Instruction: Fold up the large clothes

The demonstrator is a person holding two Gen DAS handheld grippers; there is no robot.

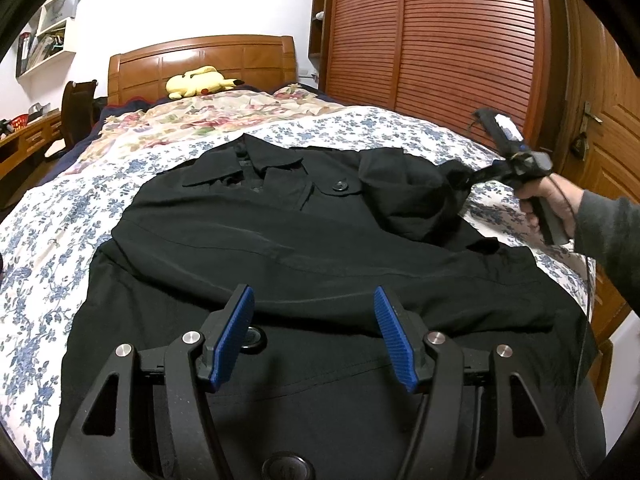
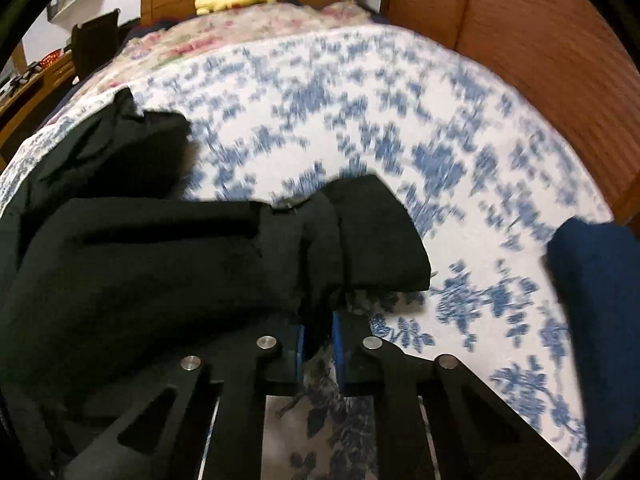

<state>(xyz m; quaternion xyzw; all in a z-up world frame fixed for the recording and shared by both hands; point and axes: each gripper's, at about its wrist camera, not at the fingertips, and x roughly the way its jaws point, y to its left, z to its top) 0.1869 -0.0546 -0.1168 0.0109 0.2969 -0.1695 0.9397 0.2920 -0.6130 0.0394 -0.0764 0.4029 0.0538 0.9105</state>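
1. One black coat (image 1: 280, 240) lies flat on the bed (image 1: 60, 216), front side up.
2. Its long side runs down the bed. The collar (image 1: 256, 164) points to the headboard (image 1: 200, 64), and the bottom end lies near the left tongs (image 1: 314, 300).
3. One sleeve (image 1: 404, 196) is folded in over the chest, on the right side of the coat as the left camera sees it. Its end reaches out to the right.
4. The left tongs are spread apart. They hang over the lower part of the coat and pinch nothing. Two blue pads (image 1: 236, 332) show, one on each finger.
5. The right tongs (image 2: 318, 332) are pressed together on the end of the black sleeve (image 2: 352, 236). Black cloth sits between the blue pads (image 2: 298, 344).
6. In the left camera, one hand (image 1: 548, 204) in a grey sleeve holds the right tongs (image 1: 466, 178) at the right edge of the bed.
7. Three round buttons show on the coat: one on the chest (image 1: 340, 186) and two near the left tongs (image 1: 252, 338).
8. One blue flower sheet covers the bed, and one pink flower blanket (image 1: 192, 120) lies near the headboard.
9. One yellow soft toy (image 1: 198, 82) lies at the head of the bed.
10. The right camera picture is blurry.
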